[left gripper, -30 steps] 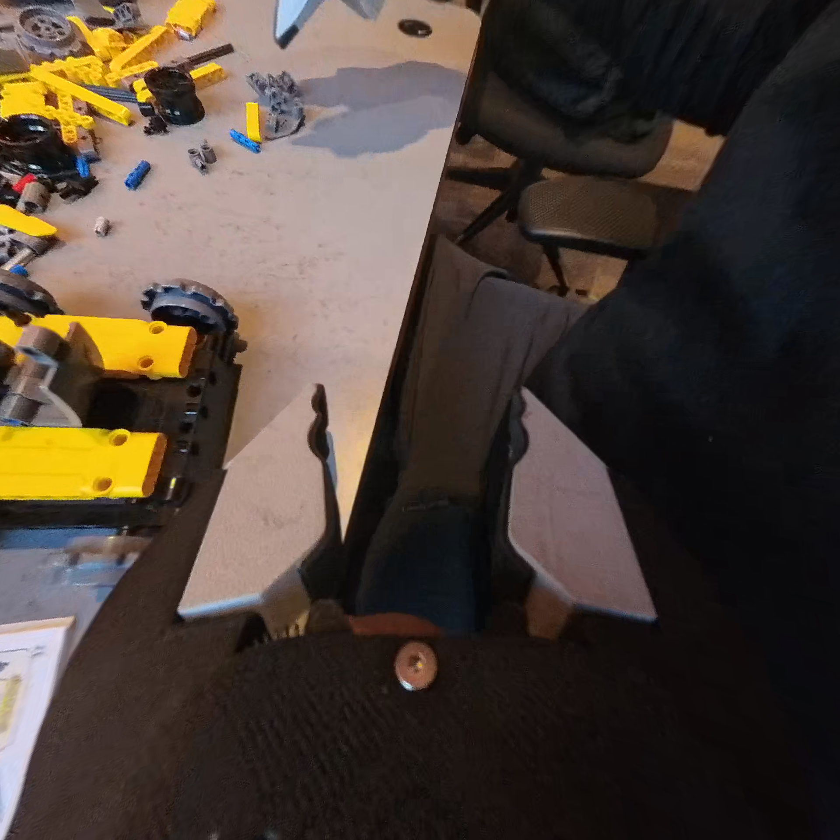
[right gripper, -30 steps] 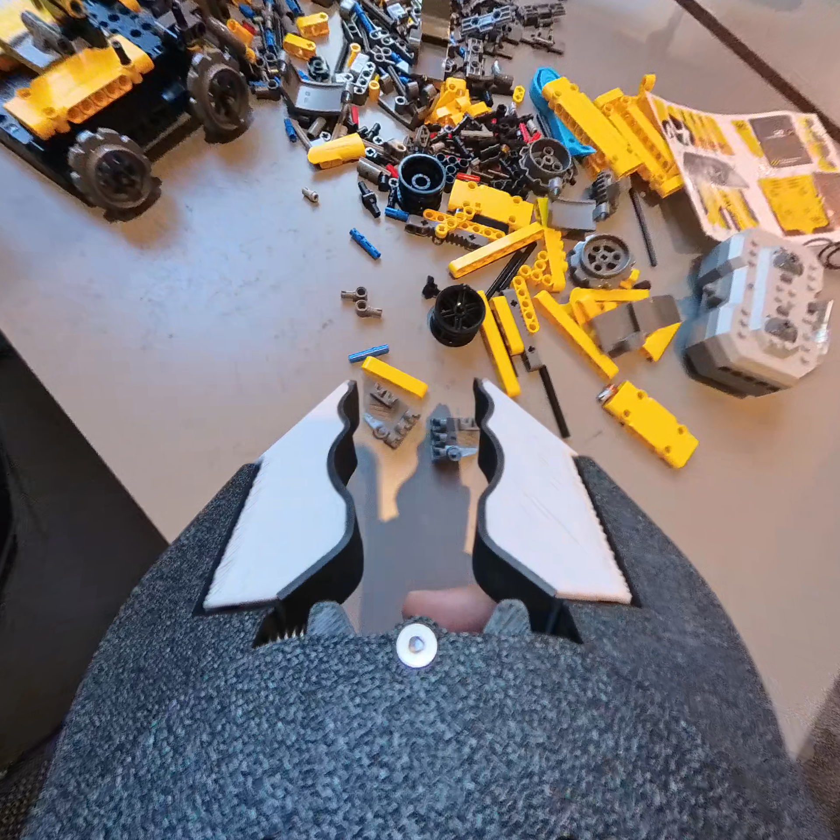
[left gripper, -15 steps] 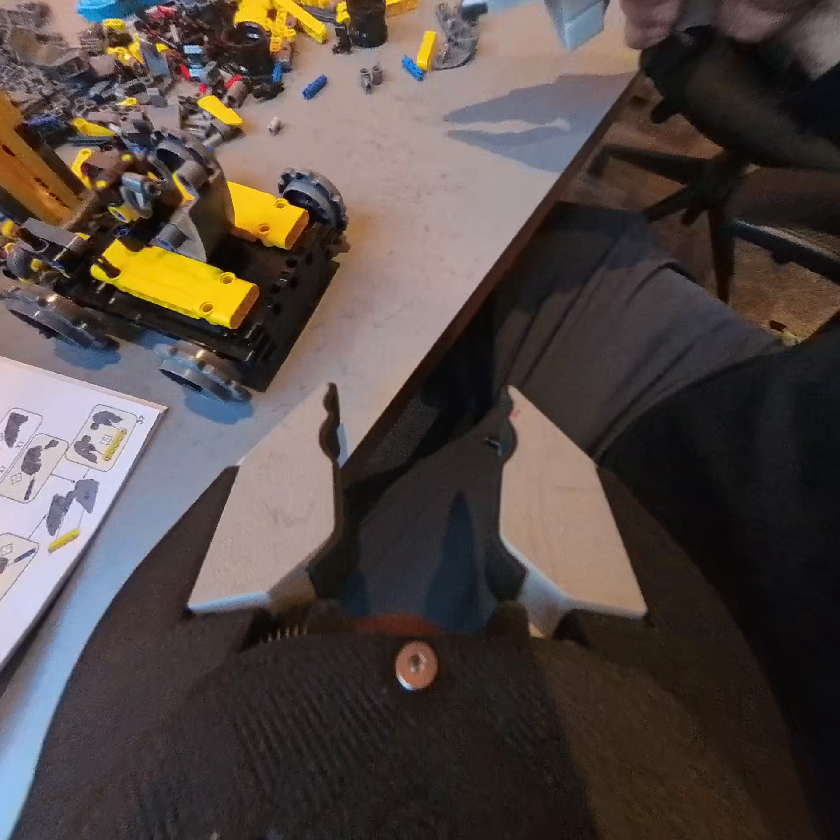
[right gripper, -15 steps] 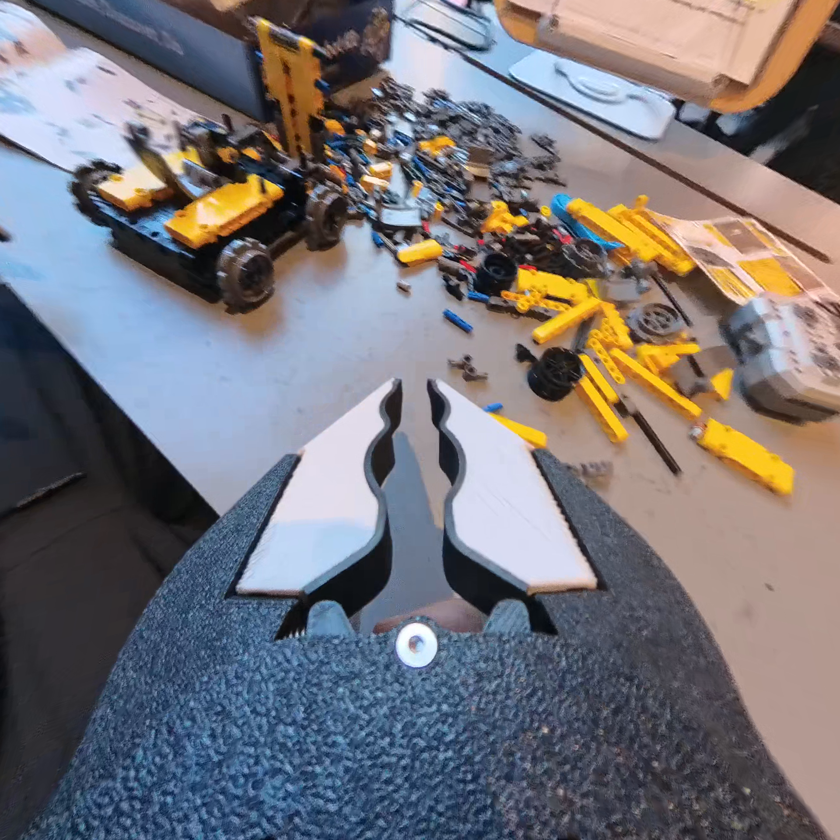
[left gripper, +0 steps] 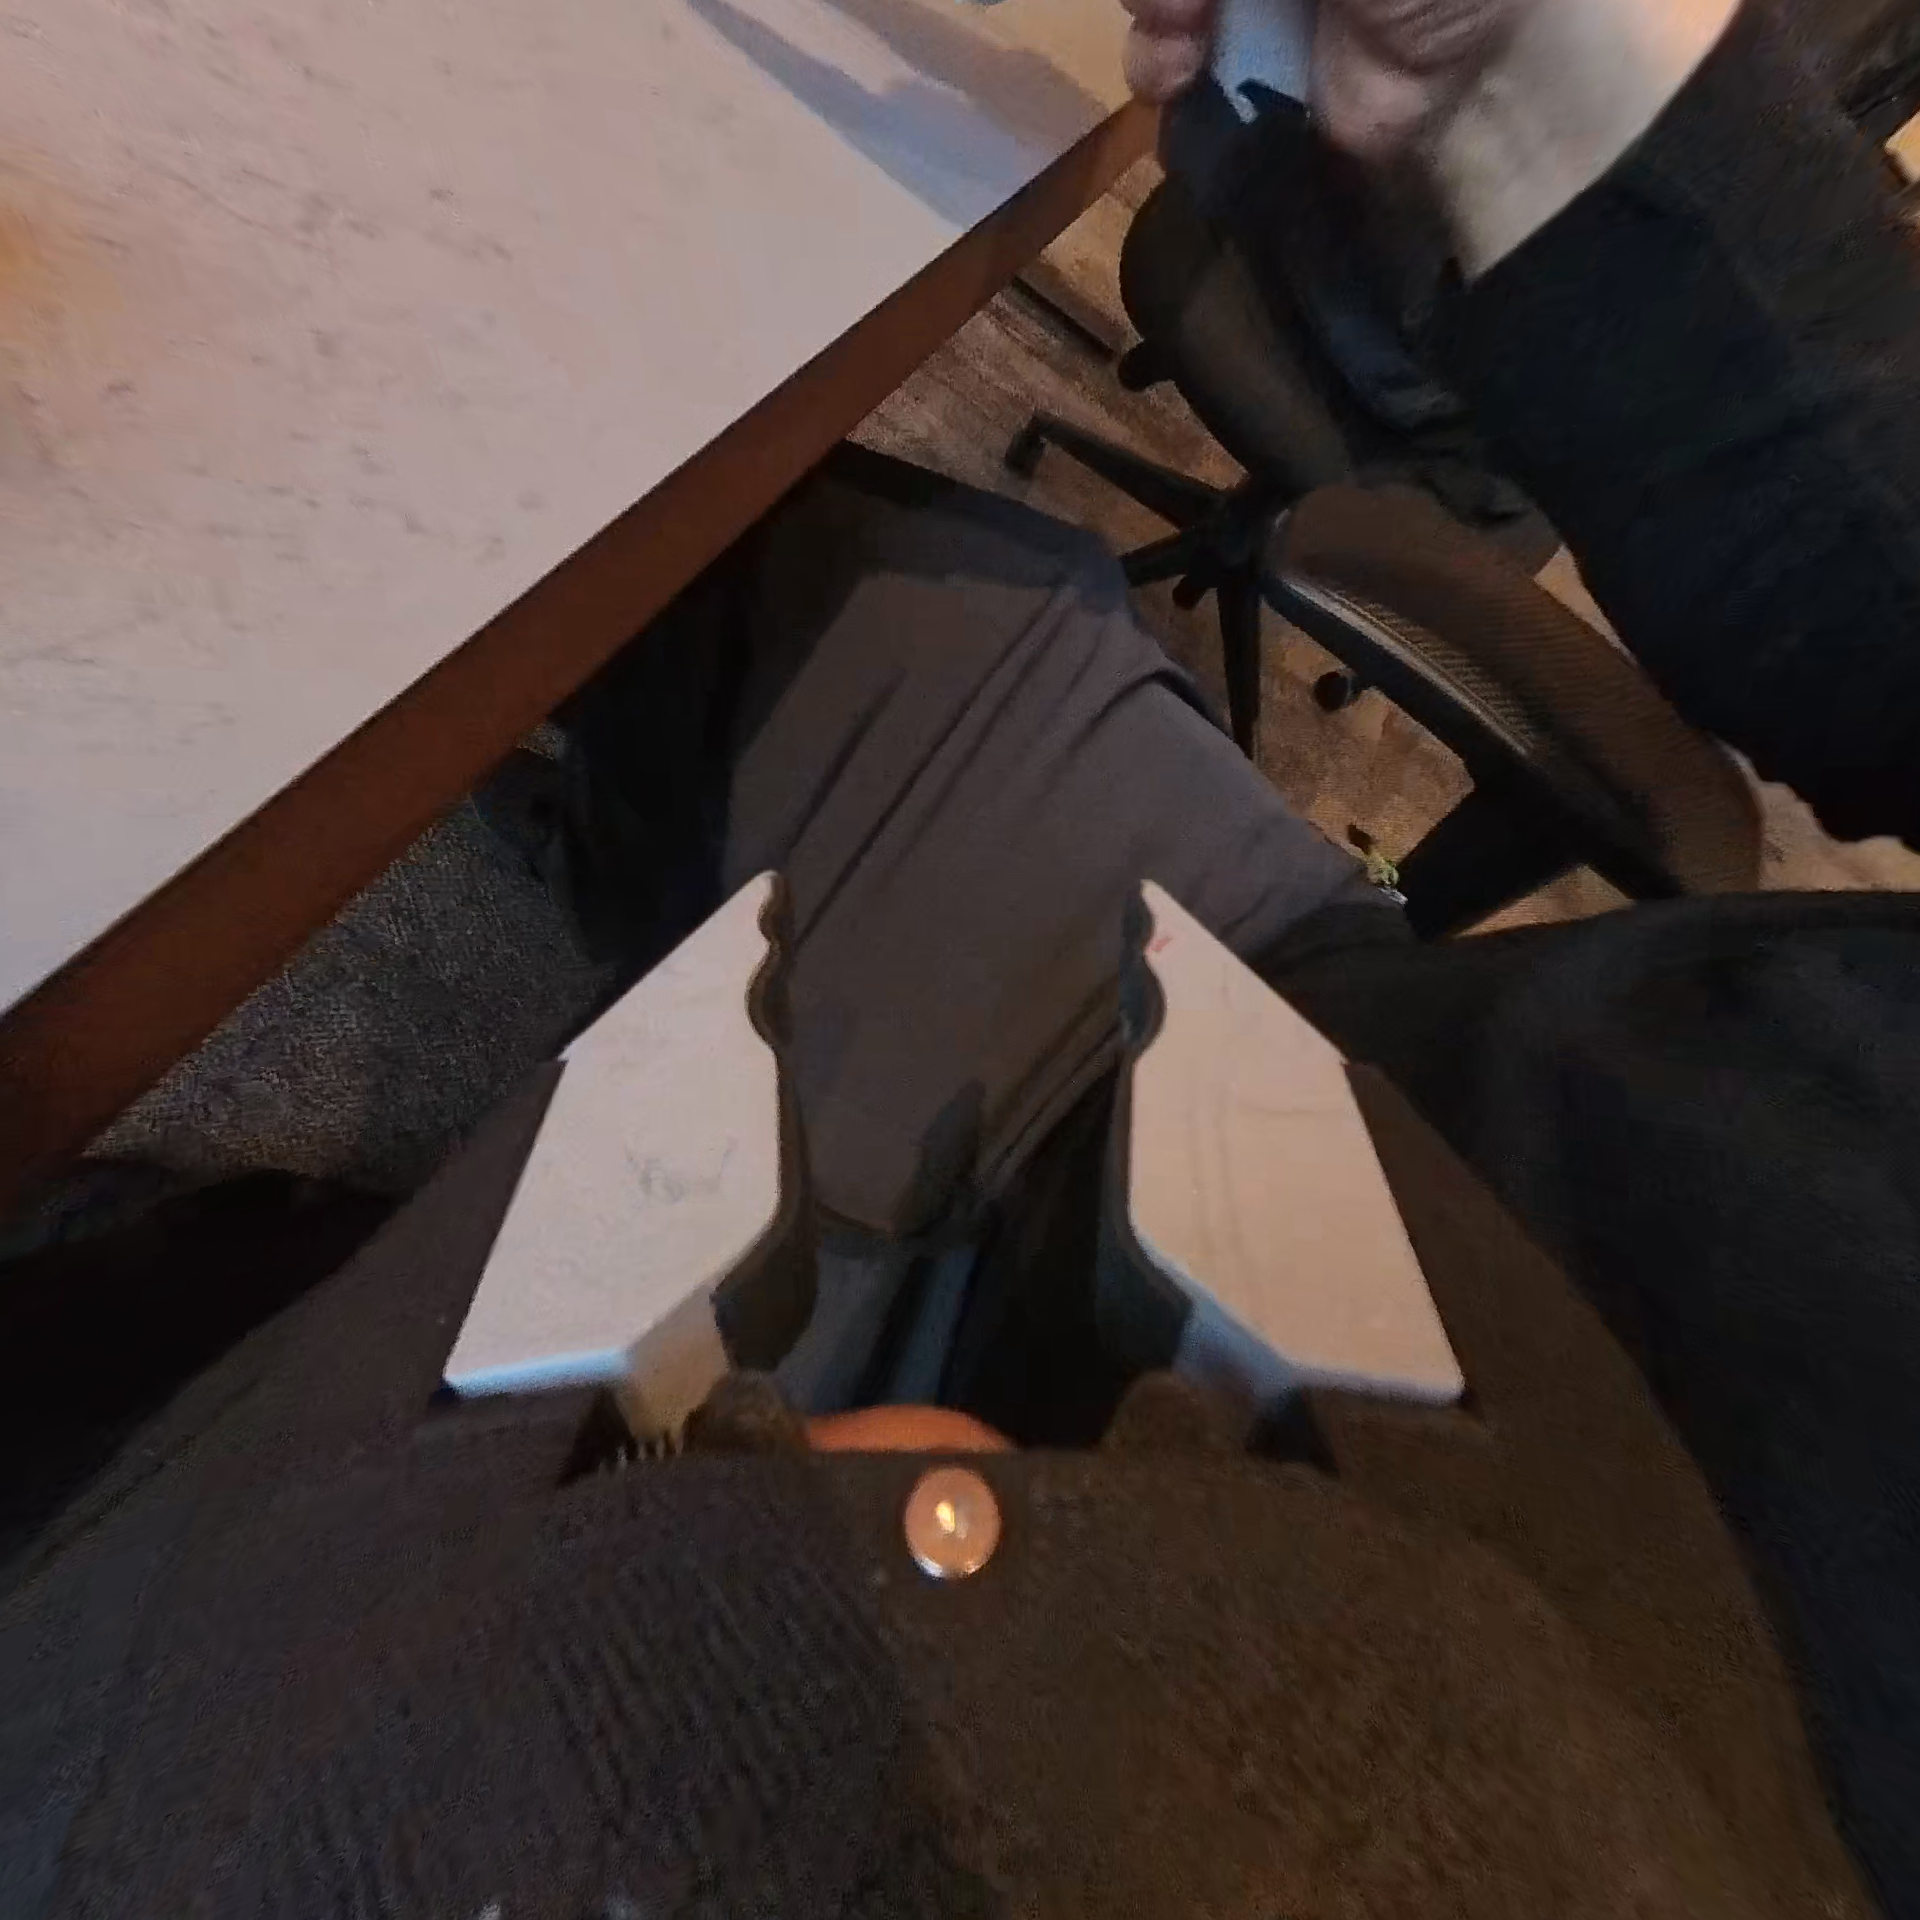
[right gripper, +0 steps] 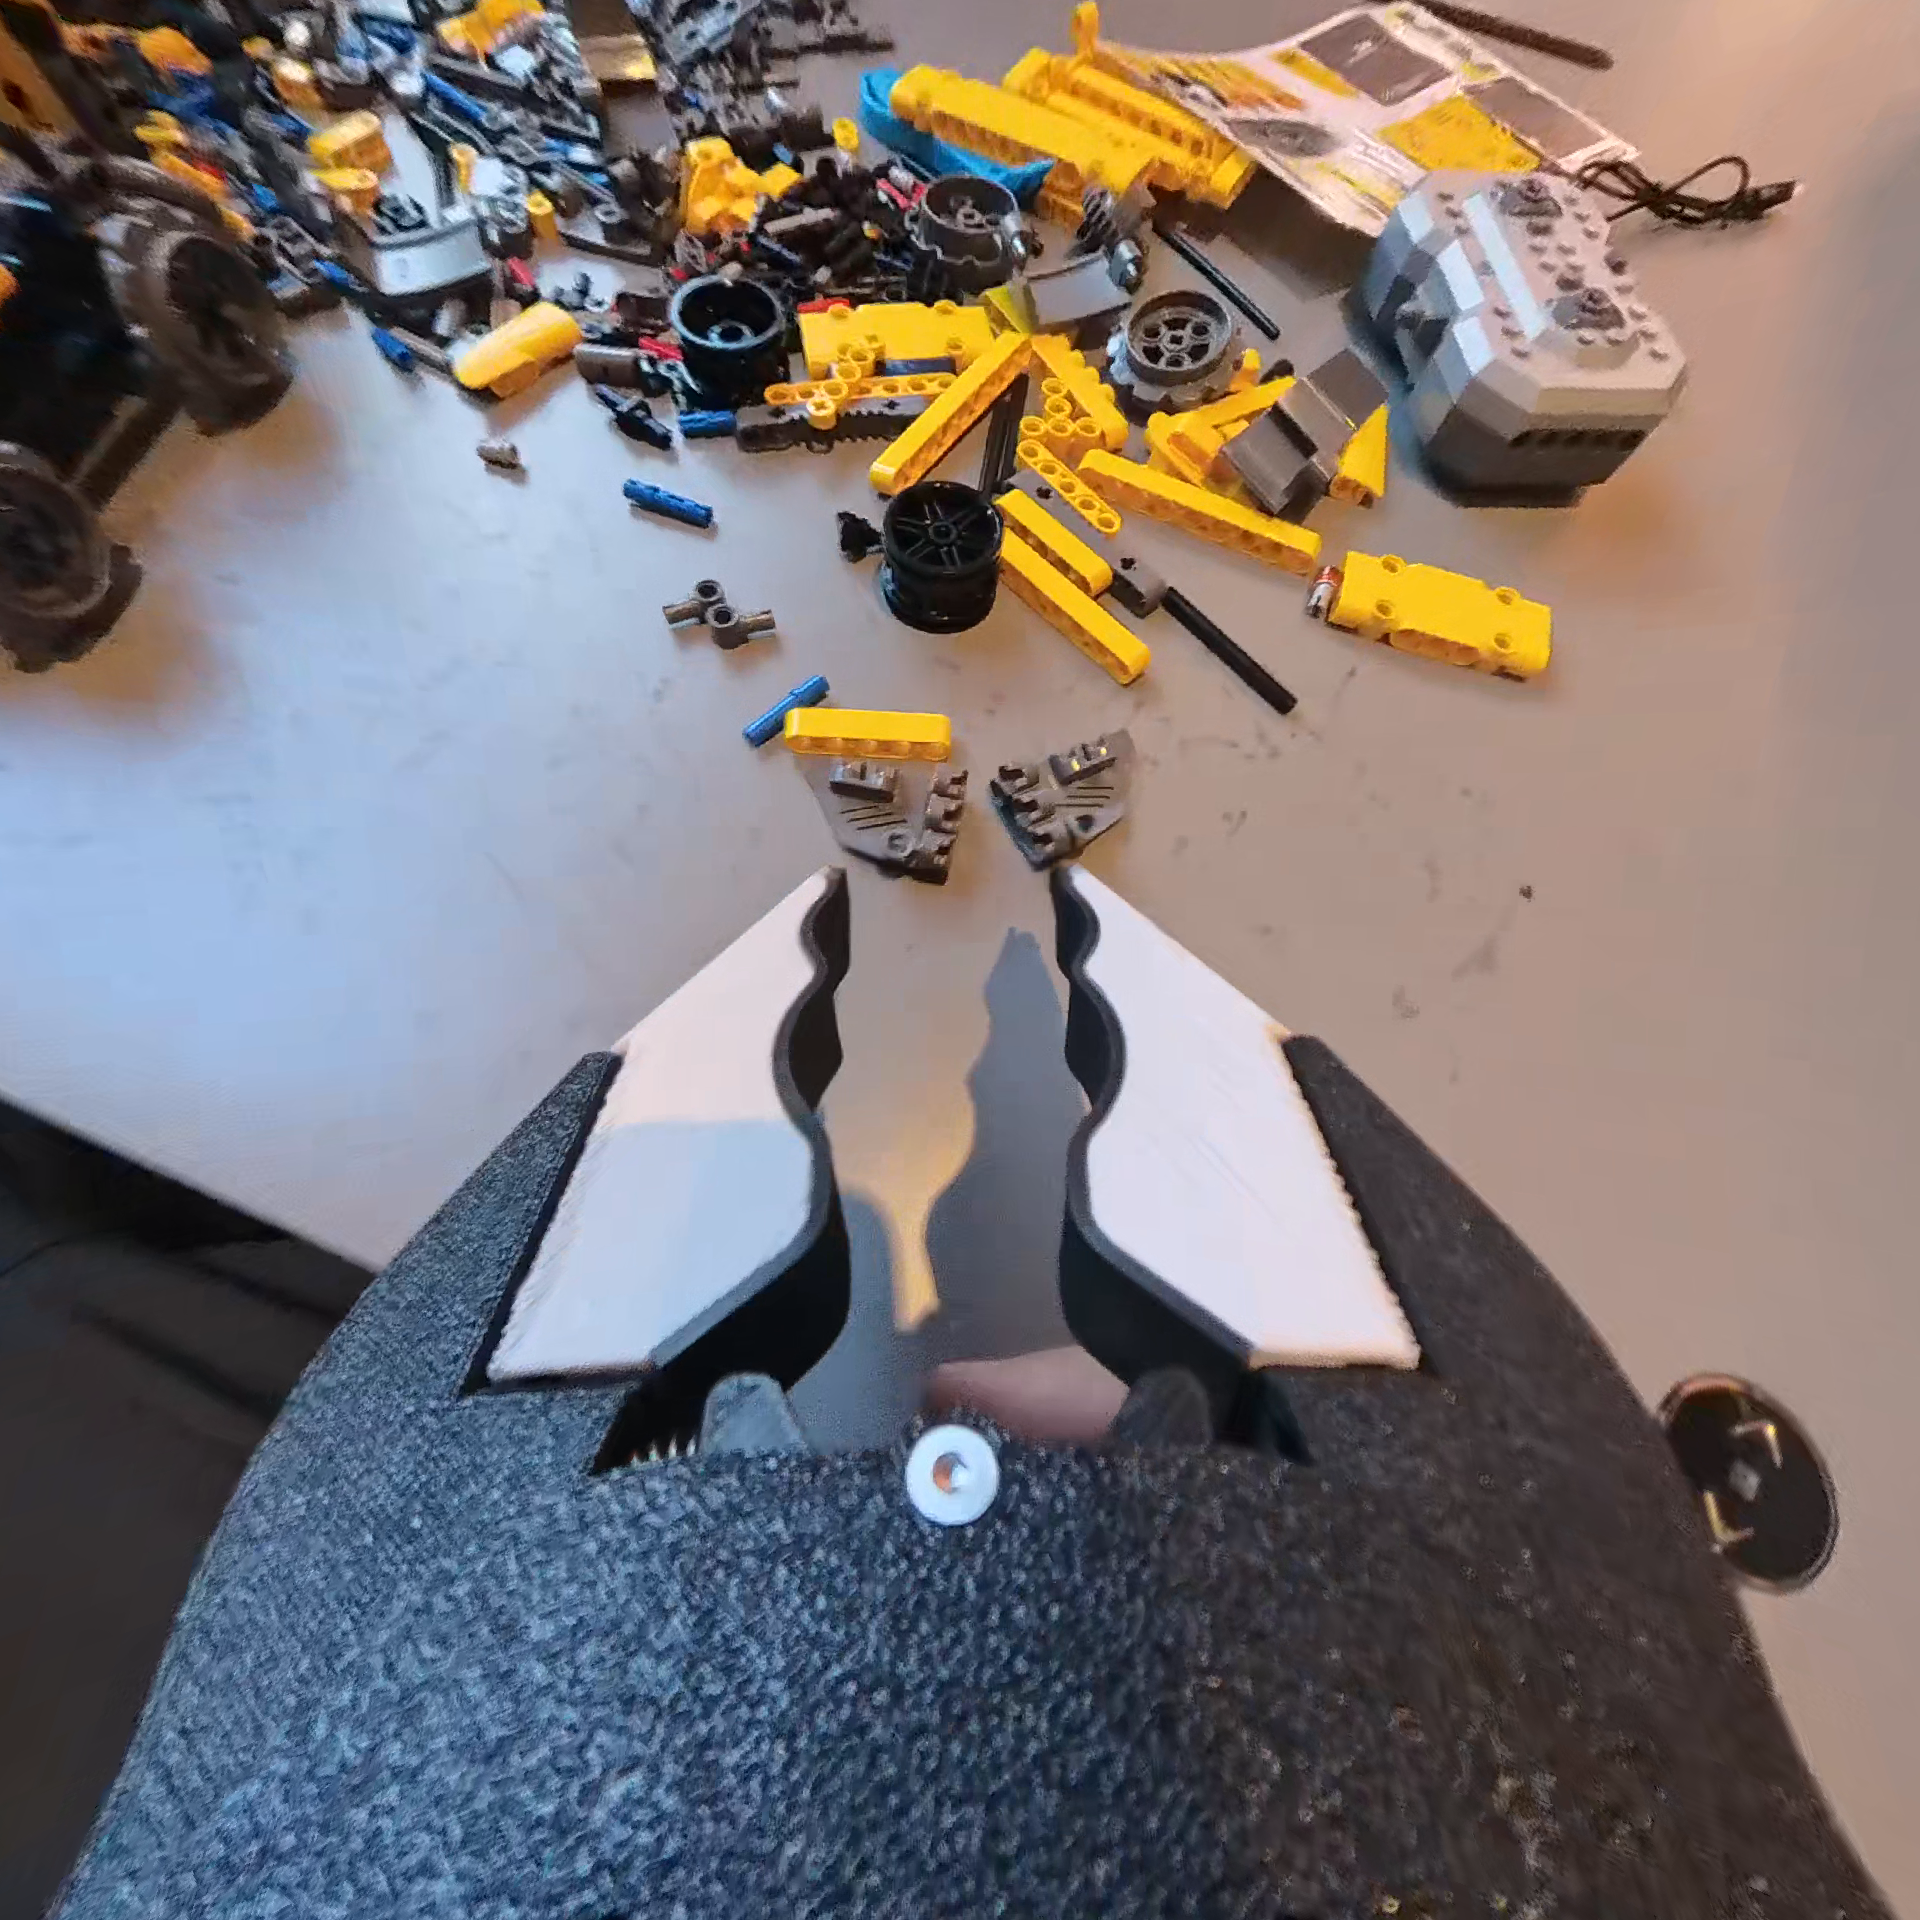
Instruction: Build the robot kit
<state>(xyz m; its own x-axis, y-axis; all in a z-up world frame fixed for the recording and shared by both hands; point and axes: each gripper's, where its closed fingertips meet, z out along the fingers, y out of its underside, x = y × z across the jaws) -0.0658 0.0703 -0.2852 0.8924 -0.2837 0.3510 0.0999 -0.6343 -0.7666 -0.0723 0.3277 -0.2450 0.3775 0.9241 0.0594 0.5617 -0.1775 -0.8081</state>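
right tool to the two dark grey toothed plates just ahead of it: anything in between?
Nothing visible. The right tool is open and hangs over bare table, with its tips just short of the two dark grey toothed plates. The short yellow beam and blue pin lie beyond the left plate, not in the path.

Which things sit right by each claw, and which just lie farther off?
Near claws: right claw, open; grey wedges; yellow beam; blue pin. Left claw, open, over a grey leg.
Farther: black wheel; grey block; vehicle; leaflet; chair.
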